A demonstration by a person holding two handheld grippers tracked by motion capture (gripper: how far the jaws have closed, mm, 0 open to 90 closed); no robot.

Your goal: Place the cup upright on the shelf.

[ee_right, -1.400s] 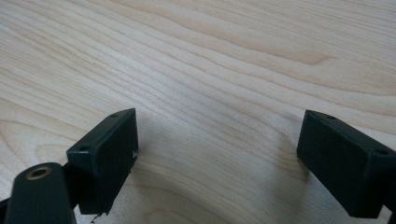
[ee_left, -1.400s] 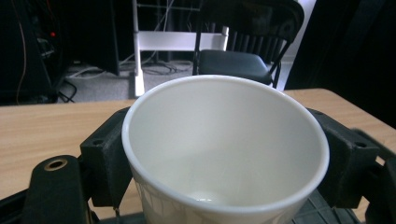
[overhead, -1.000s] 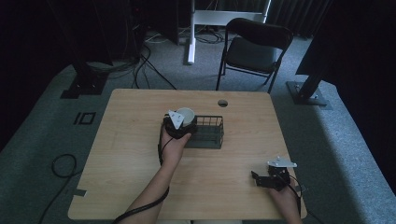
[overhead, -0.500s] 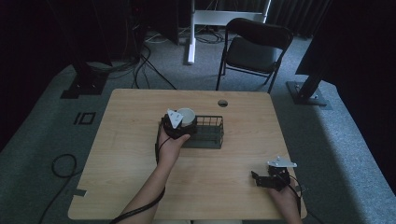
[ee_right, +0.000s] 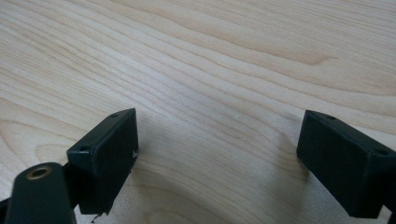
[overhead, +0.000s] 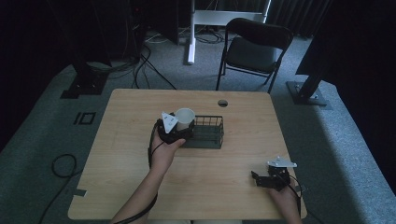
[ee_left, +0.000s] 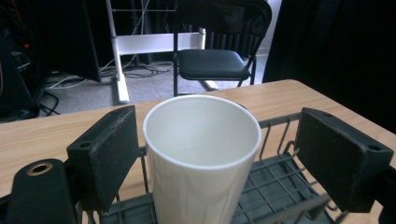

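Observation:
A white paper cup (overhead: 185,116) stands upright in the left end of a black wire basket (overhead: 208,133) at the middle of the wooden table (overhead: 130,186). My left gripper (overhead: 183,125) is open, its jaws on either side of the cup (ee_left: 201,154). In the left gripper view the left jaw is close to the cup wall and the right jaw stands well clear over the basket wires (ee_left: 280,172). My right gripper (overhead: 259,179) rests low near the table's front right corner, open, with bare wood (ee_right: 219,70) between its jaws.
A cable hole (overhead: 222,102) sits in the table near the far edge. A black folding chair (overhead: 254,46) stands beyond the table. Cables (overhead: 60,163) and stand bases (overhead: 308,95) lie on the carpet around it.

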